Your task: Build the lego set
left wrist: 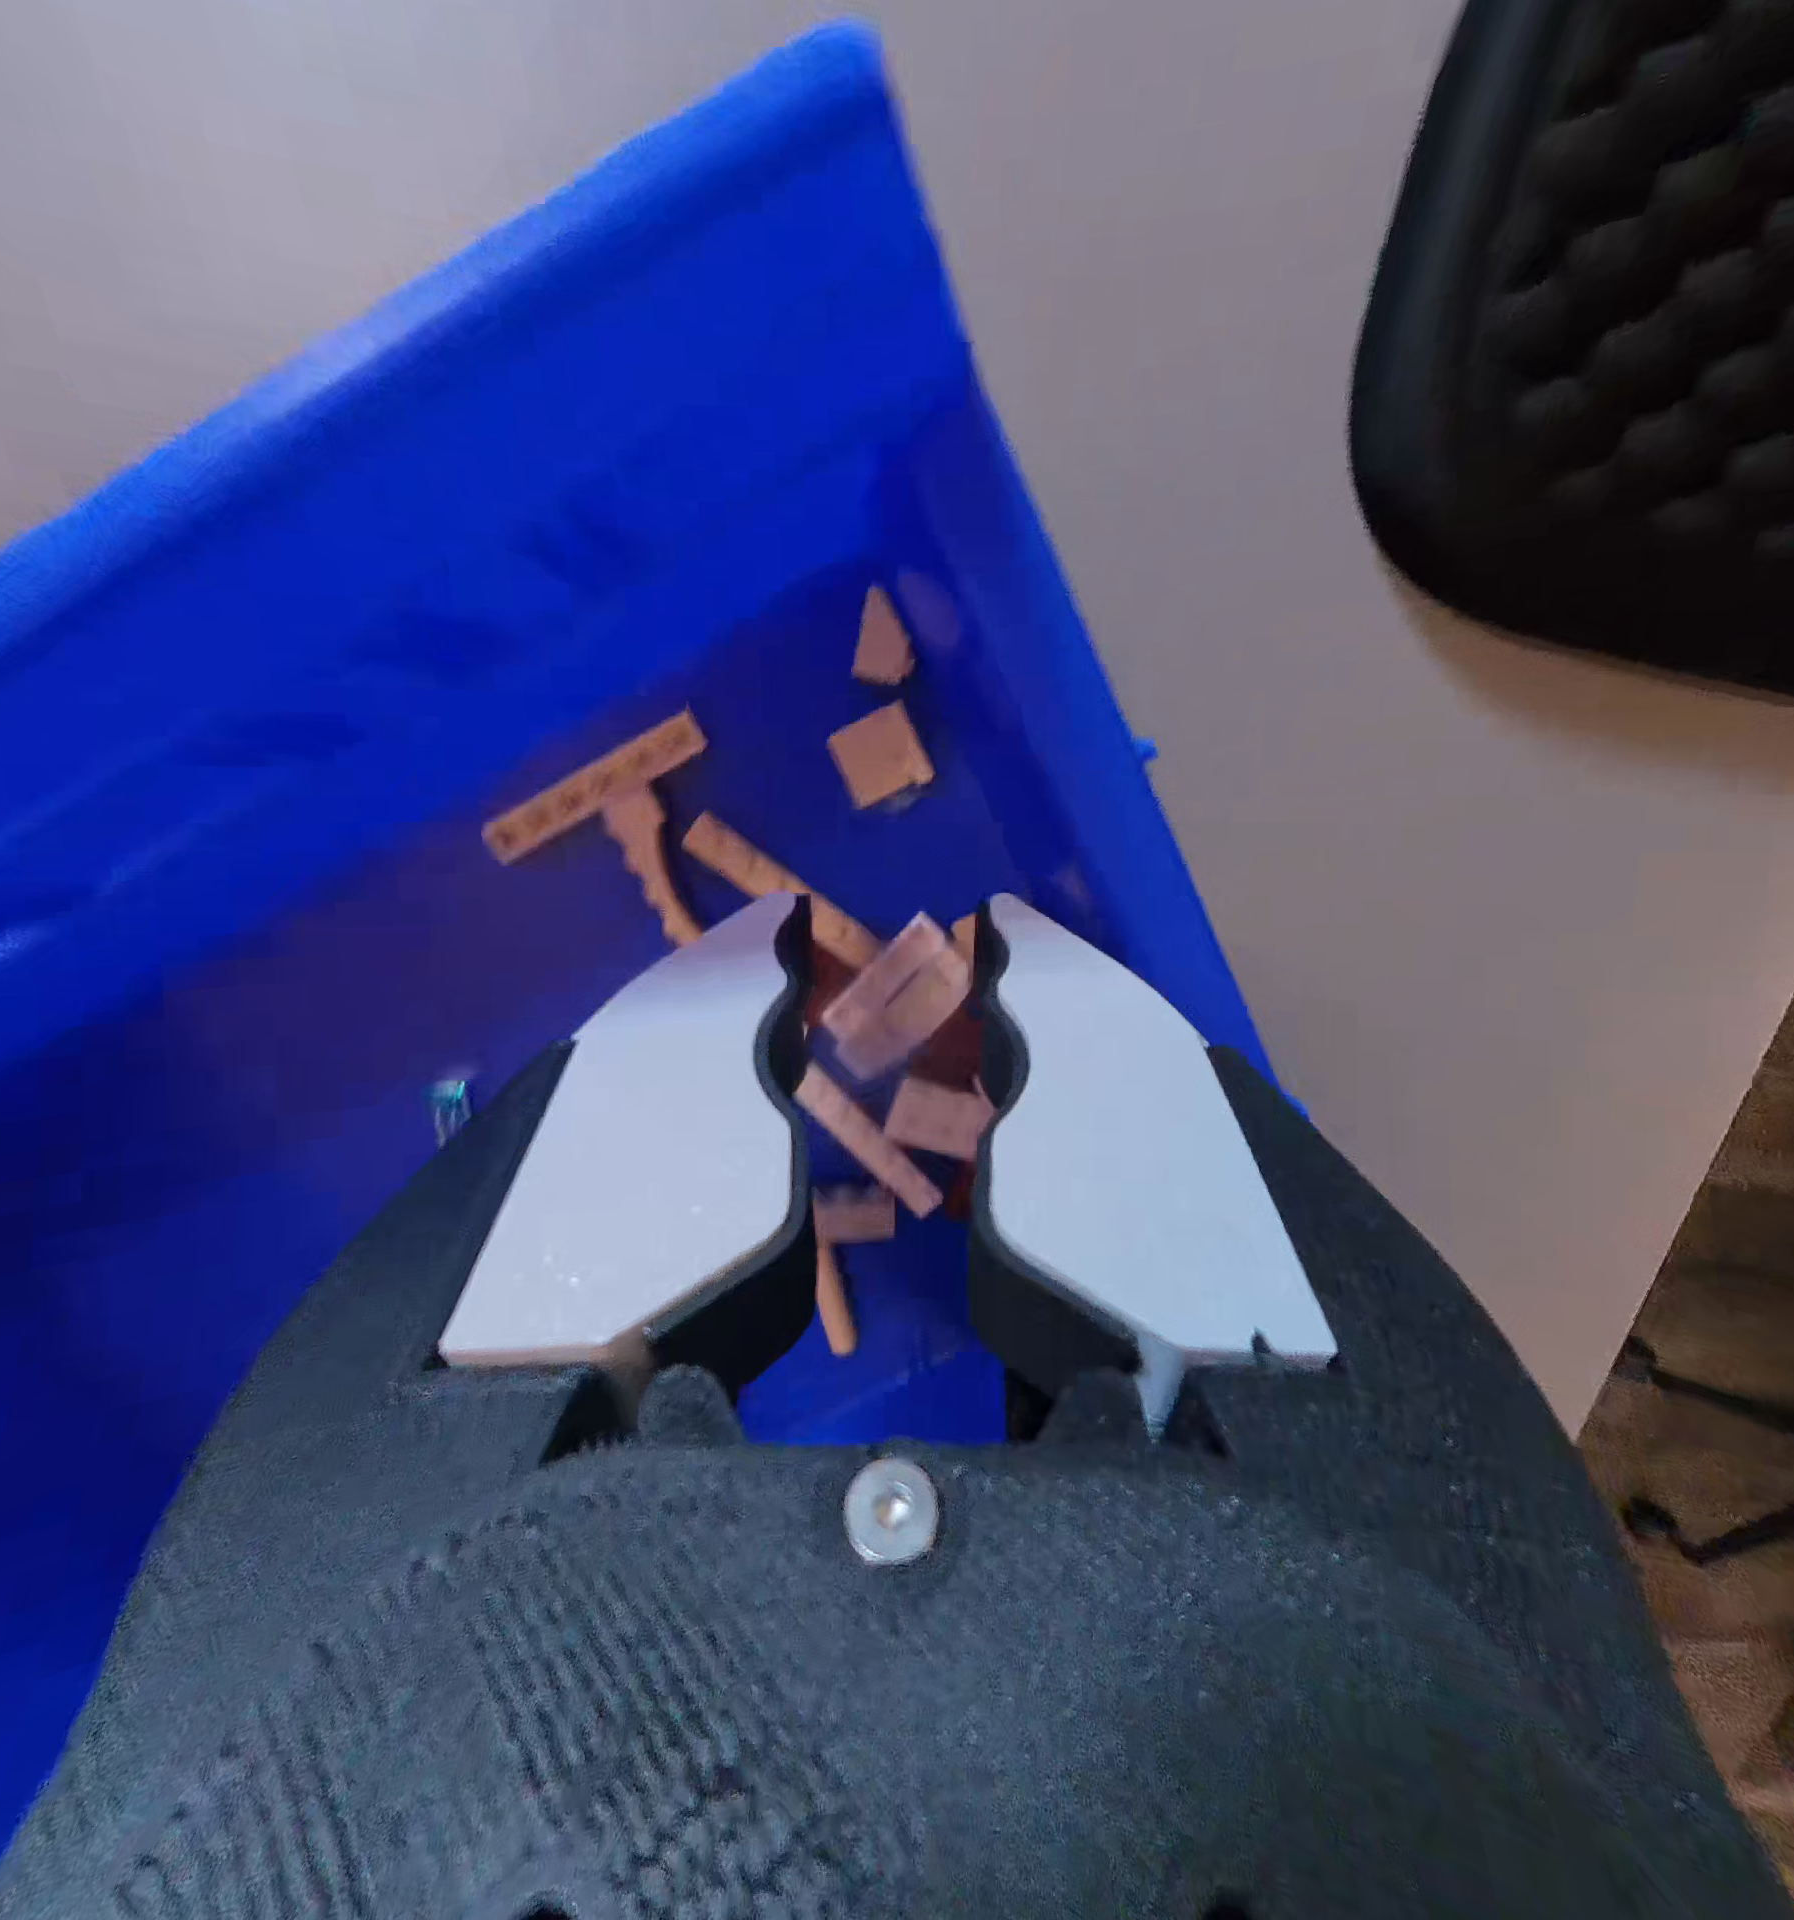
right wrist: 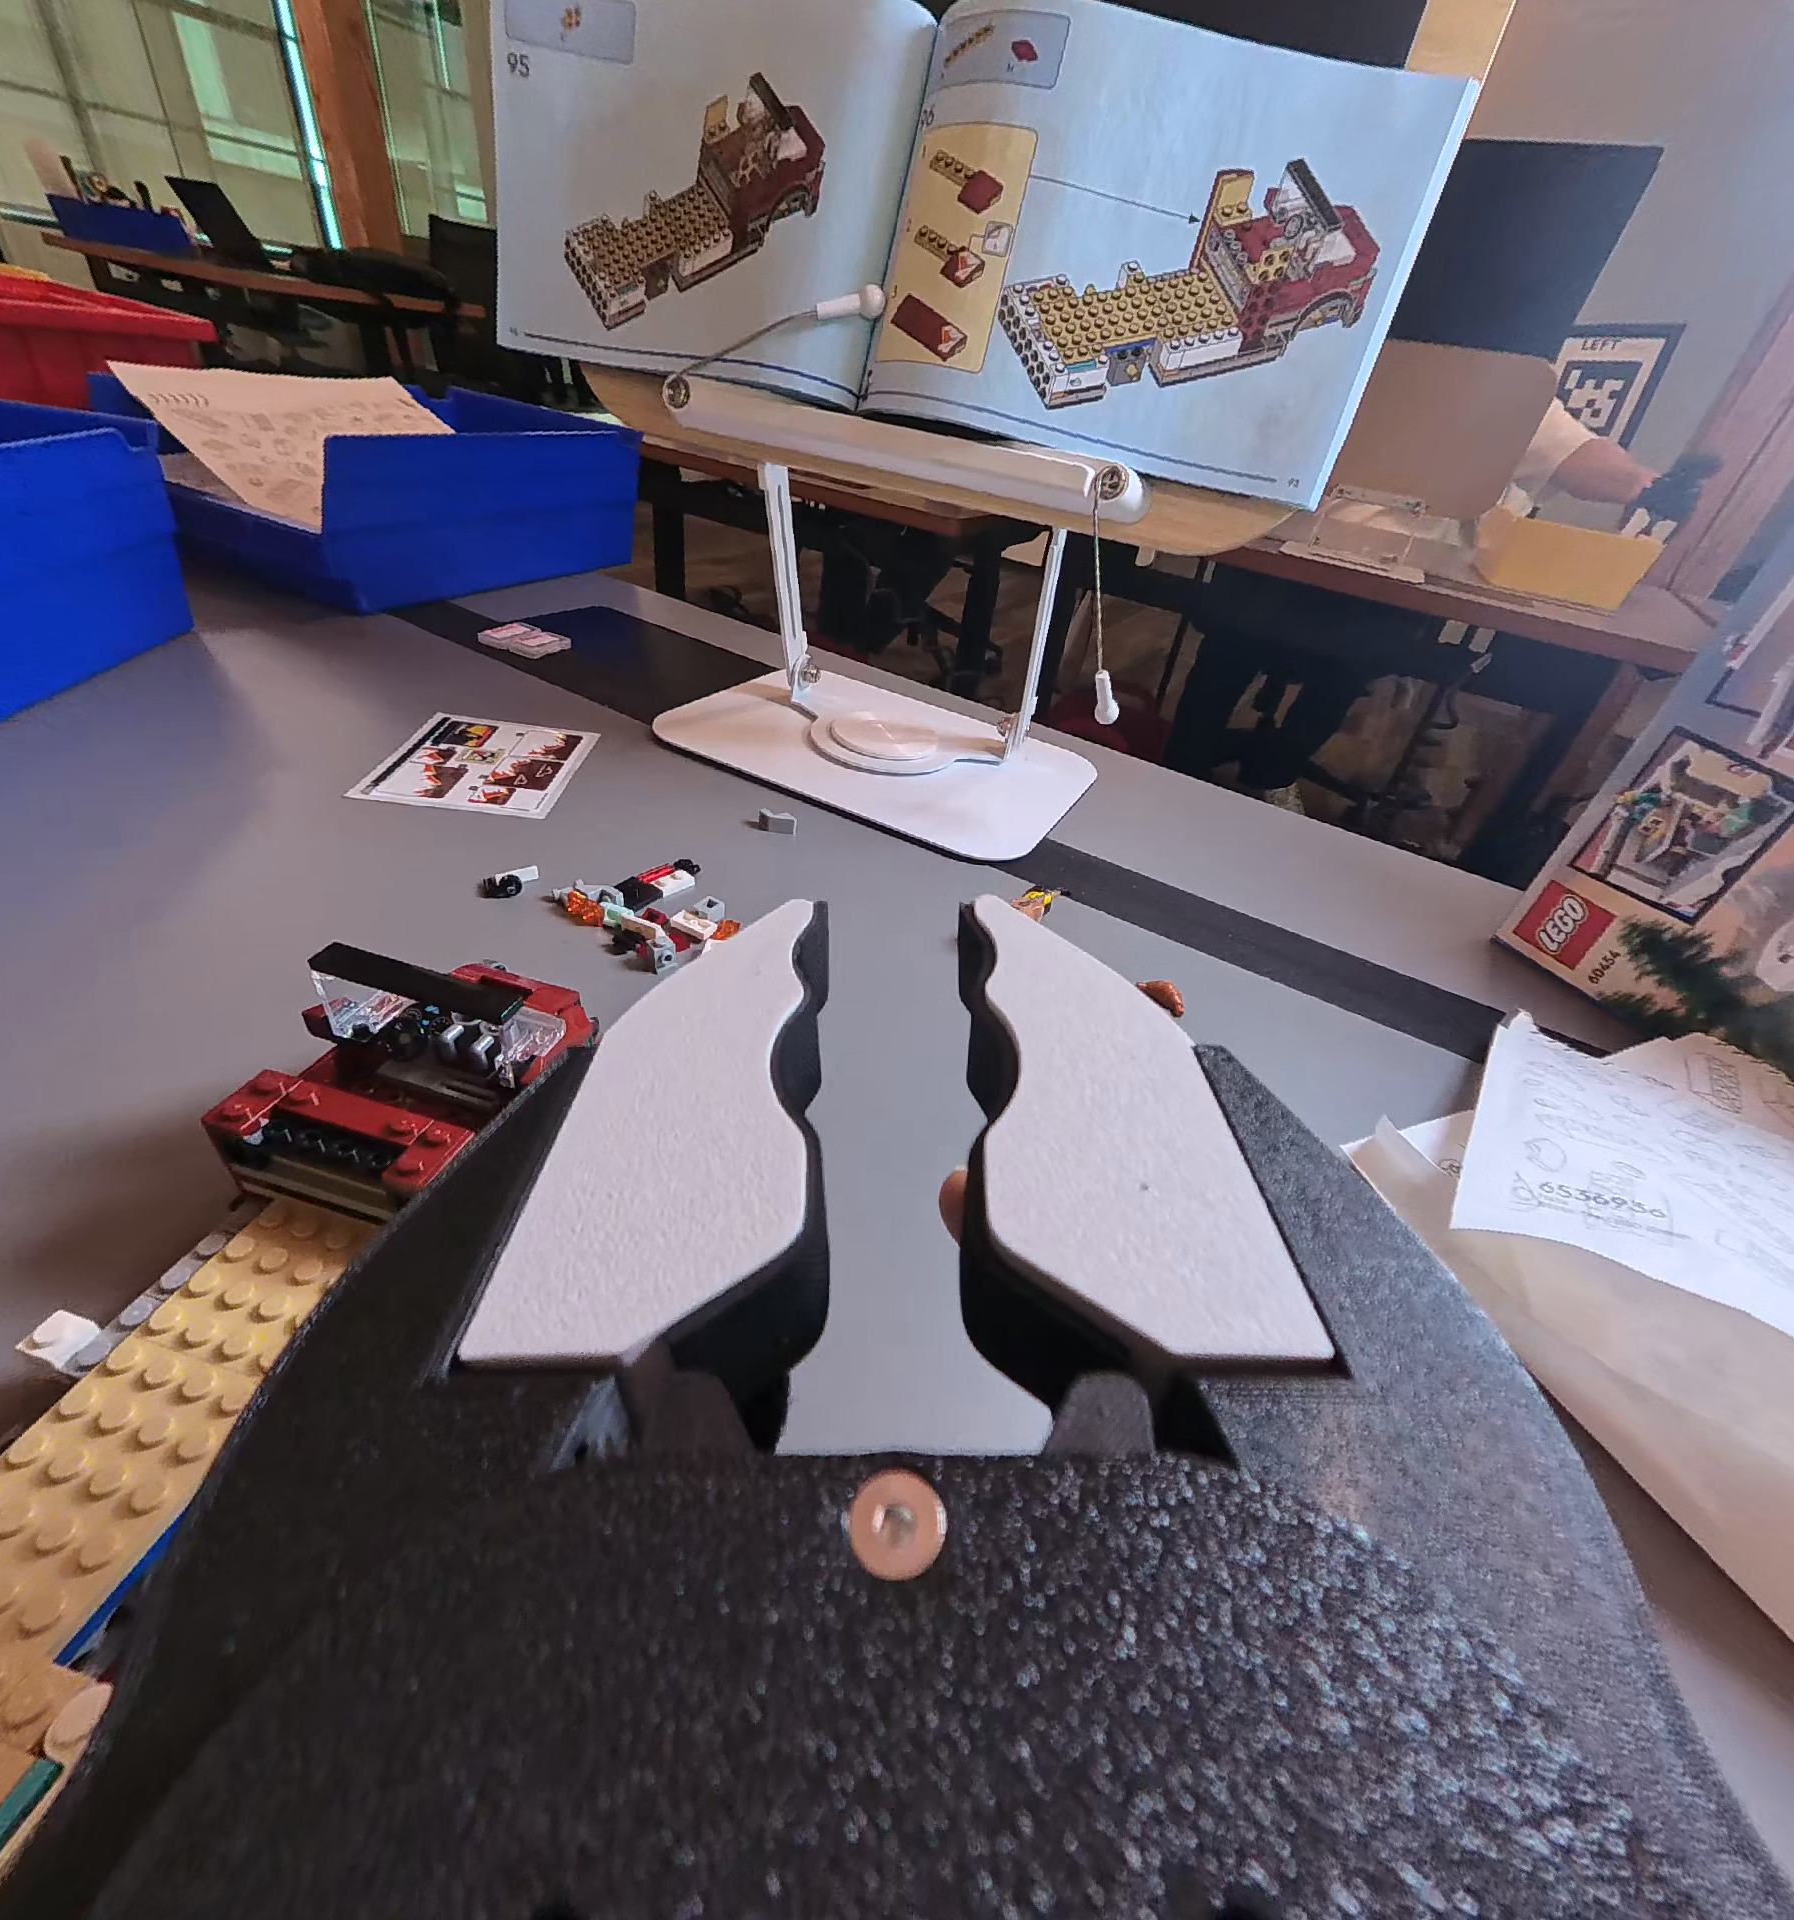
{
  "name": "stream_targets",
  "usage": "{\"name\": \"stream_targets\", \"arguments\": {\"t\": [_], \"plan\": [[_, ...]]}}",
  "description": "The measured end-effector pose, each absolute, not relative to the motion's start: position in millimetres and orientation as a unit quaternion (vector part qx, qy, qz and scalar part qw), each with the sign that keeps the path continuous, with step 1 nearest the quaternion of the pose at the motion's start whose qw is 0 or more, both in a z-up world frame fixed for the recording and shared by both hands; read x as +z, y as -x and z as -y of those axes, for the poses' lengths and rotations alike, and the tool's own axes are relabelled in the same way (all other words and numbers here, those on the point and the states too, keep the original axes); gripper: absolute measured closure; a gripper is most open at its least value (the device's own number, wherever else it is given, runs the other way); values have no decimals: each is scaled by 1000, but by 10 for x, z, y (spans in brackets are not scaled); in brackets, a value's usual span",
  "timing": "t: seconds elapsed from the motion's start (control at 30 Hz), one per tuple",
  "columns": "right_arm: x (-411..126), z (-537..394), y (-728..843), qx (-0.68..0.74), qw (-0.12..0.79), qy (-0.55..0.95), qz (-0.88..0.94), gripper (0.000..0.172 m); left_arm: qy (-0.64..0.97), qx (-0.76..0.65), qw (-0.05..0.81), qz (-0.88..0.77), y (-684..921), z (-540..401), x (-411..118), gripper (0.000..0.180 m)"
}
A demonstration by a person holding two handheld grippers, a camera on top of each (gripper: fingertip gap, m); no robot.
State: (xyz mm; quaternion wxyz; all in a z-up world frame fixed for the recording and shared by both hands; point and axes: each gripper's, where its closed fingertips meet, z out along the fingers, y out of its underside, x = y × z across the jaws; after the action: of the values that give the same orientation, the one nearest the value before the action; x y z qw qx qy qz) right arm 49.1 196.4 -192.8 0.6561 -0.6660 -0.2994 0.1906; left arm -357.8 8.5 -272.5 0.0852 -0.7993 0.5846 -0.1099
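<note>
Left tongs (left wrist: 893, 925) partly open over tan pieces (left wrist: 877, 1060) in blue bin (left wrist: 457, 520), right tongs (right wrist: 893, 914) parted, bare.

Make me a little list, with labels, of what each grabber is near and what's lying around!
left gripper: jaws apart, over a pile of tan and dark red bricks inside a blue bin; grasp unclear
right gripper: jaws apart, nothing between them, above the grey table
beside right gripper: dark red brick car
ahead: loose small pieces, sticker sheet
behind: open instruction booklet on a white stand
</note>
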Motion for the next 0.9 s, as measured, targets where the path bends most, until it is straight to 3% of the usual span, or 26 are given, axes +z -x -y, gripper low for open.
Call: {"name": "stream_targets", "arguments": {"t": [0.33, 0.63, 0.77, 0.9], "plan": [[-1968, -1983, -511, 169, 665, 652, 324, 148, 654, -98, 73, -746, 3308, -136, -2998, 158], [-1957, -1967, -508, 133, 673, 641, 344, 148, 612, -123, 81, -777, 3164, -47, -3033, 163], [-1948, -1960, -499, 137, 673, 640, 345, 148, 649, -115, 109, -744, 3227, -68, -2986, 164], [-1924, -1941, -503, 143, 673, 637, 346, 148, 697, -109, 196, -681, 3334, -171, -2513, 164]]}}
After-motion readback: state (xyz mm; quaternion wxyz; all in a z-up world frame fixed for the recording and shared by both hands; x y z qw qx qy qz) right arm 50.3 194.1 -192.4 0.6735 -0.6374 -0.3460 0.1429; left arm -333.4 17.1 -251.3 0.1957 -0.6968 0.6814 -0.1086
